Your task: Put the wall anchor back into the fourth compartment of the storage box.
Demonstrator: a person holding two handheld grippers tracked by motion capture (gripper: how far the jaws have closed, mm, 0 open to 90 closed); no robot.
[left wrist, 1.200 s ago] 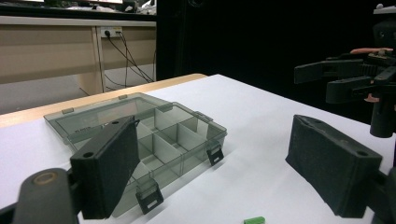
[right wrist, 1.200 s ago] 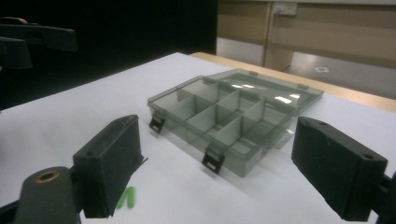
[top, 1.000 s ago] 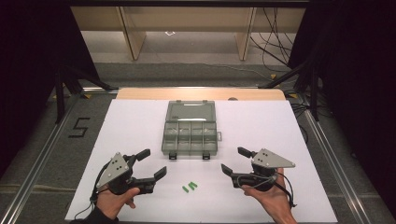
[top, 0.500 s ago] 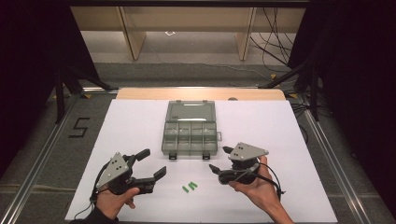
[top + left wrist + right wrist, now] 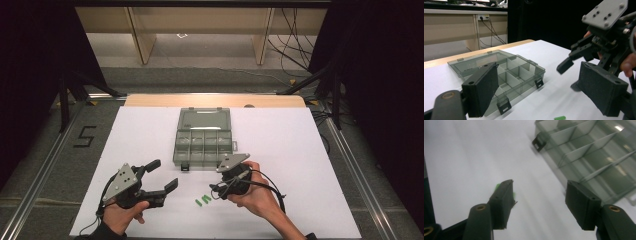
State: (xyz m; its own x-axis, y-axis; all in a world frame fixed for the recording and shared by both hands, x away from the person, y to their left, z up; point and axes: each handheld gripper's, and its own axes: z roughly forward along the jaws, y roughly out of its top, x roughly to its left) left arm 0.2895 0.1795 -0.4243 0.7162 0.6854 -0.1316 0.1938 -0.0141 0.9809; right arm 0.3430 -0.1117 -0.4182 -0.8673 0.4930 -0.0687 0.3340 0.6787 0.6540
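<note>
My right gripper (image 5: pixel 216 189) hangs over the white table (image 5: pixel 310 150) with its jaws spread apart and holding nothing; the small green pieces (image 5: pixel 202 200) lie on the sheet just beside its tips, toward me. In the right gripper view one green piece (image 5: pixel 497 187) peeks out from behind the left jaw, not between the jaws. My left gripper (image 5: pixel 165 175) rests farther left, jaws also parted and empty, well apart from the green pieces, with bare sheet between. Just beyond my right gripper sits the smoky clear compartment box (image 5: pixel 204 137), lid folded back flat. Its divided compartments (image 5: pixel 510 76) look empty, and its black latches (image 5: pixel 504 106) hang at the near edge
</note>
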